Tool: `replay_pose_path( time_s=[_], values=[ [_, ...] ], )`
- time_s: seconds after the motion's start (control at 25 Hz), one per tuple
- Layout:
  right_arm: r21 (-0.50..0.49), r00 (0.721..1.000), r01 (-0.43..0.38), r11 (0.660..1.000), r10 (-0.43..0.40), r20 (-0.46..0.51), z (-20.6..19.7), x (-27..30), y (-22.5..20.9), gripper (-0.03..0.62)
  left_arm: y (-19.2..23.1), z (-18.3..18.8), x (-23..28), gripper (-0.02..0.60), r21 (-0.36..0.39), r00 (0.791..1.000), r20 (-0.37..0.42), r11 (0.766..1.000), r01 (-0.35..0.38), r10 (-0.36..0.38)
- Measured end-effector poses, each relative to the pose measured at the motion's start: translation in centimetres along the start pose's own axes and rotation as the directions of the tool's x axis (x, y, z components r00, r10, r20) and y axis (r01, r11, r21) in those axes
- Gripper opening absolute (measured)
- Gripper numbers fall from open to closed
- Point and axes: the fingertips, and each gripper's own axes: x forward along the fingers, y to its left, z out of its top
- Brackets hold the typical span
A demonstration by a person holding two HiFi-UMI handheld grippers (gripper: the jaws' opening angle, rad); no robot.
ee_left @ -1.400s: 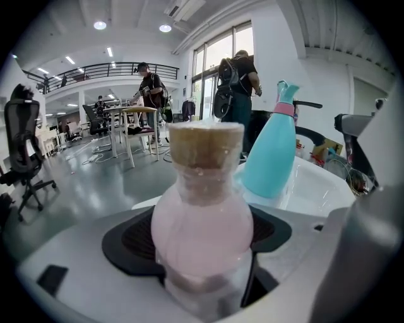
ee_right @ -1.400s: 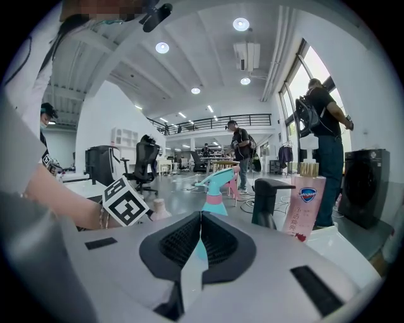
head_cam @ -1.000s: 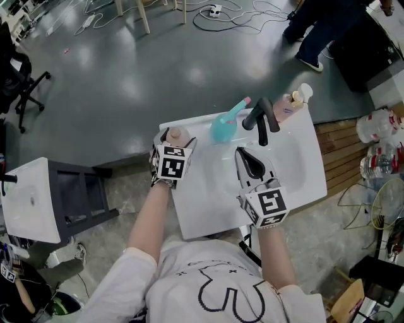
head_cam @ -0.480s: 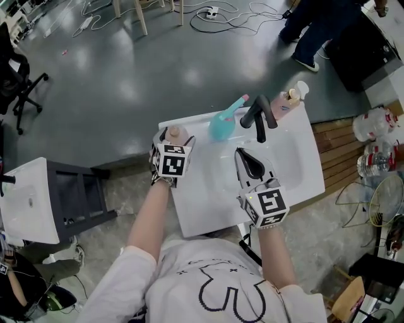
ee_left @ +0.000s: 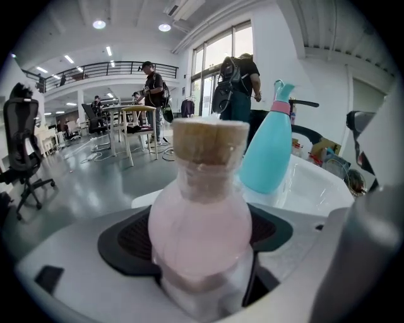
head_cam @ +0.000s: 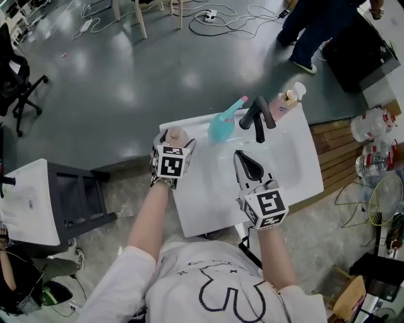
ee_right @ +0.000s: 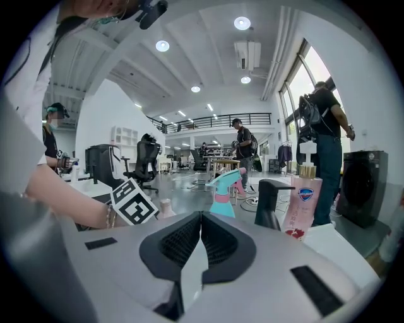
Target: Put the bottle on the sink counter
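The left gripper (head_cam: 177,140) is clamped on the bottle (ee_left: 201,214) at ten o'clock on the sink (head_cam: 297,165), seemingly down on the counter already, so only letting go remains; the right gripper (ee_right: 199,243) is closed and empty.

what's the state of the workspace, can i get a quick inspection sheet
surface: white sink counter with a basin
job's things: pink bottle at the counter's back left corner; cannot tell if it rests on the counter
clutter: spray bottle, faucet and soap bottle along the back edge
grippers: left gripper closed on the bottle; right gripper shut, empty, over the basin
cables: loose cables and a power strip on the floor beyond the sink
surroundings: office chair, standing person, second sink at left
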Motion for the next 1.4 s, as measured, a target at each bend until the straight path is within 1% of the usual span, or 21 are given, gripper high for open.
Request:
replay_pose_path(
  time_s=[0.12,0.28,0.4,0.64,0.76,0.84,1.0,1.2,1.4],
  values=[
    [0.002,1.0,0.005,1.0,-0.005,-0.002,0.2,0.0,0.1,0.029,0.0,0.2,0.0,0.44,-0.032,1.0,0.02,0.999,0.018,-0.017],
    [0.008,1.0,0.012,1.0,-0.012,-0.008,0.2,-0.1,0.0,0.029,0.5,0.8,-0.2,0.493,-0.045,0.998,0.057,0.999,-0.016,0.019],
    [0.009,1.0,0.01,1.0,-0.01,-0.01,0.3,-0.3,0.0,0.029,0.6,0.8,-0.6,0.509,-0.046,0.998,0.055,0.999,-0.024,0.026],
    [0.006,1.0,-0.015,1.0,0.015,0.009,0.6,-0.2,0.1,0.029,0.4,1.1,-1.8,0.512,-0.048,0.997,0.081,0.999,-0.015,0.019],
    [-0.031,0.999,-0.043,0.999,0.044,0.014,1.0,-0.4,0.5,0.031,0.2,1.3,-3.0,0.512,-0.068,0.996,0.092,0.998,-0.013,0.019],
    [-0.067,0.998,-0.068,0.995,0.069,0.01,1.4,-0.8,1.0,0.031,0.1,1.4,-4.3,0.512,-0.09,0.994,0.102,0.996,-0.024,0.033],
    [-0.074,0.994,-0.11,0.991,0.111,0.016,1.9,-1.9,1.5,0.031,-0.4,1.4,-7.2,0.512,-0.101,0.989,0.131,0.993,-0.059,0.072],
    [-0.087,0.993,-0.105,0.991,0.11,0.049,2.6,-3.6,1.7,0.031,-1.1,1.5,-11.3,0.512,-0.083,0.977,0.178,0.991,-0.108,0.121],
    [-0.094,0.989,-0.101,0.99,0.11,0.095,4.0,-5.7,1.8,0.031,-2.1,2.6,-15.7,0.511,-0.064,0.952,0.26,0.987,-0.149,0.161]
  ],
)
